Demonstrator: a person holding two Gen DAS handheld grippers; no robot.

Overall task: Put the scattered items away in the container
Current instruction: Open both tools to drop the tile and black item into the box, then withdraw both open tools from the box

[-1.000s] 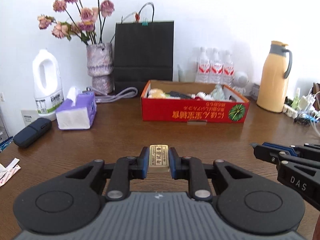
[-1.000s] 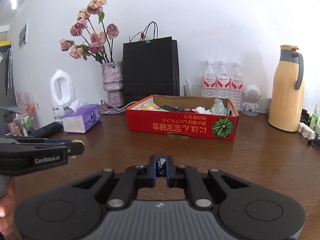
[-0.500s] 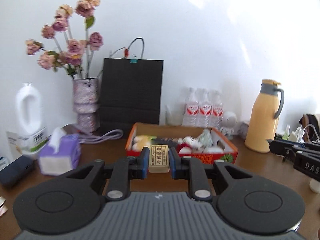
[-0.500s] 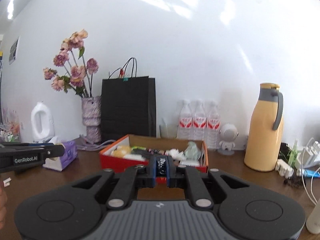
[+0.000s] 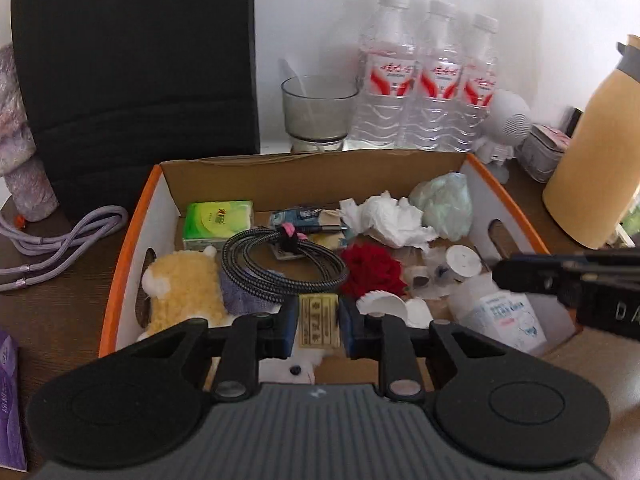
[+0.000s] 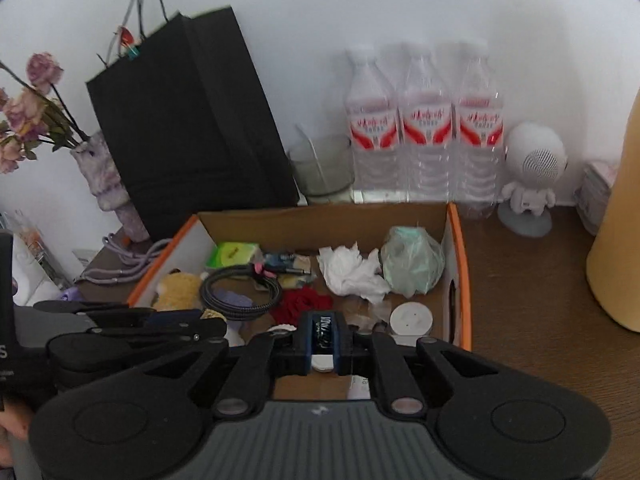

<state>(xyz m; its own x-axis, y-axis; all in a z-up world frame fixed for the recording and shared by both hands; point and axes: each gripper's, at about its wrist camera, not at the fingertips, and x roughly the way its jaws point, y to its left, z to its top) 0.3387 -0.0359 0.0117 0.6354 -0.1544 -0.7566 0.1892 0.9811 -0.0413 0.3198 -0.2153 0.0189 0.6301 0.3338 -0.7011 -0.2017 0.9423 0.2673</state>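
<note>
The orange-edged cardboard box (image 5: 132, 236) (image 6: 460, 264) lies right under both grippers. It holds a yellow plush toy (image 5: 184, 292), a coiled black cable (image 5: 280, 264), crumpled white tissue (image 5: 388, 220) and other small things. My left gripper (image 5: 319, 322) hangs over the box's near side with a small gold packet (image 5: 319, 316) upright between its pads; its jaws are opening. My right gripper (image 6: 325, 336) is shut on a small dark packet with white lettering (image 6: 325, 328), above the box's near right part. In the left wrist view the right gripper (image 5: 560, 276) shows as a black bar at the right.
Behind the box stand a black paper bag (image 5: 136, 80), a glass (image 5: 318, 112), three water bottles (image 5: 432, 80) and a white round speaker figure (image 5: 508, 120). A yellow thermos (image 5: 596, 160) is at the right, a purple cable (image 5: 60, 232) and a vase (image 5: 20, 160) at the left.
Both grippers have moved forward across the table to above the box and tilted down into it. Each still has its packet between its fingers.
</note>
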